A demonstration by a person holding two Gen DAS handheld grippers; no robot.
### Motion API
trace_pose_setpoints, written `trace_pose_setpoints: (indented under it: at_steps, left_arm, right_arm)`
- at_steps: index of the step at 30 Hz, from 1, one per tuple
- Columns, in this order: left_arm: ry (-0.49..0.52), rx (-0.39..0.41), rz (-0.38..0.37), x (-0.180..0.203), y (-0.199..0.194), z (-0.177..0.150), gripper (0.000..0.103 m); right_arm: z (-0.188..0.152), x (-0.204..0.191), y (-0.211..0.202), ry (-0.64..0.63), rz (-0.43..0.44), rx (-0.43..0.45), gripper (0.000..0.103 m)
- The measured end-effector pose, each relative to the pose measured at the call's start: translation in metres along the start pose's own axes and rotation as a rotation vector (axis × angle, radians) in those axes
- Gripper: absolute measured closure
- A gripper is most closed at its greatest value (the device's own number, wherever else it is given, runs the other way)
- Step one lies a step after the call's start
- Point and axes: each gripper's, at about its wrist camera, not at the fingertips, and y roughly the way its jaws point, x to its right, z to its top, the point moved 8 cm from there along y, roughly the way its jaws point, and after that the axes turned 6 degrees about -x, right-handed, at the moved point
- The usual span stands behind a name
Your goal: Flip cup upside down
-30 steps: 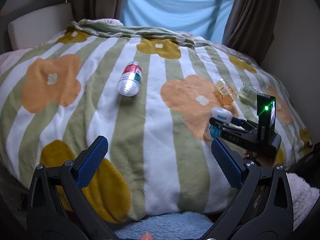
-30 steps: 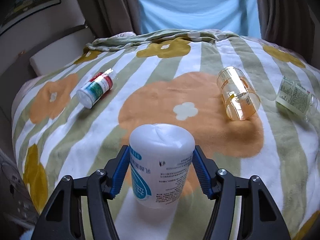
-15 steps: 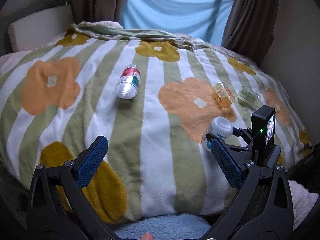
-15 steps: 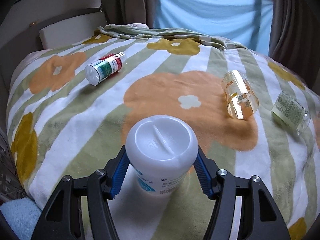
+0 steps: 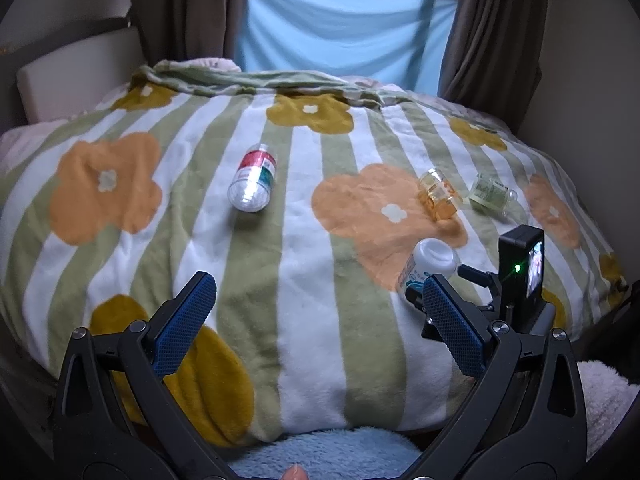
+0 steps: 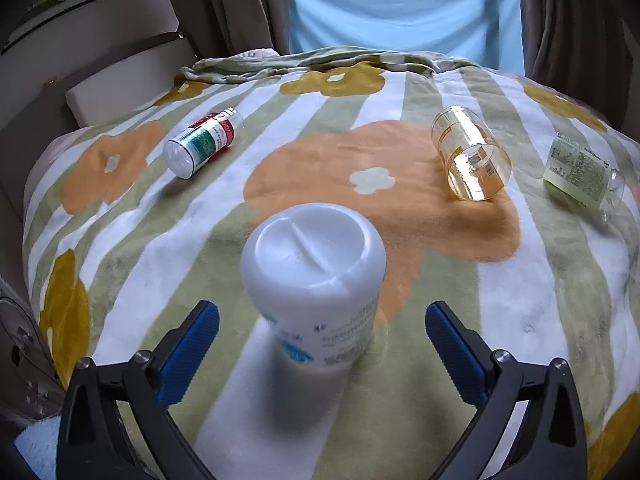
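The white cup (image 6: pixel 314 276) stands base-up on the floral striped blanket (image 6: pixel 360 92) covering the bed, near its front edge, blue print showing low on its side. The right hand-held gripper (image 6: pixel 322 340) sits around it with its blue pads spread wide, a clear gap on each side, touching nothing. From the left wrist view, the same cup (image 5: pixel 430 264) shows just past the right tool's black body. The left hand-held gripper (image 5: pixel 320 320) hovers over the blanket's near edge, its jaws apart and empty. Farther back, a red-and-green labelled bottle (image 6: pixel 202 142) lies on its side to the left, an amber clear cup (image 6: pixel 470 160) lies tipped over to the right, and a green-labelled bottle (image 6: pixel 580 172) rests beyond it.
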Motion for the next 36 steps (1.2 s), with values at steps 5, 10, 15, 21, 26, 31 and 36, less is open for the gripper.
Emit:
trace_pose_setpoints:
  at_steps: [5,10,15,21,26,31,36]
  left_arm:
    - [0.033,0.091,0.039,0.01,-0.026,0.008,0.0]
    - [0.06,0.233,0.06,0.021,-0.067,0.026,0.0]
    - [0.092,0.389,0.076,0.038,-0.113,0.049,0.0]
    - [0.09,0.477,0.072,0.051,-0.143,0.056,0.0]
    - [0.092,0.489,0.066,0.056,-0.15,0.049,0.0]
    - [0.099,0.49,0.072,0.058,-0.153,0.046,0.0]
    - [0.105,0.49,0.073,0.06,-0.157,0.043,0.0]
  right_arm:
    - [0.011,-0.003,-0.053,0.004,-0.004,0.097,0.0]
    - [0.04,-0.012,-0.152,-0.042,-0.088,0.303,0.0]
    - [0.06,-0.012,-0.254,0.0,-0.188,0.478,0.0]
    - [0.054,-0.004,-0.325,0.078,-0.267,0.584,0.0]
    - [0.042,0.0,-0.334,0.091,-0.293,0.587,0.0]
    - [0.036,0.0,-0.34,0.082,-0.32,0.596,0.0]
    - [0.036,0.001,-0.34,0.082,-0.321,0.599,0.0]
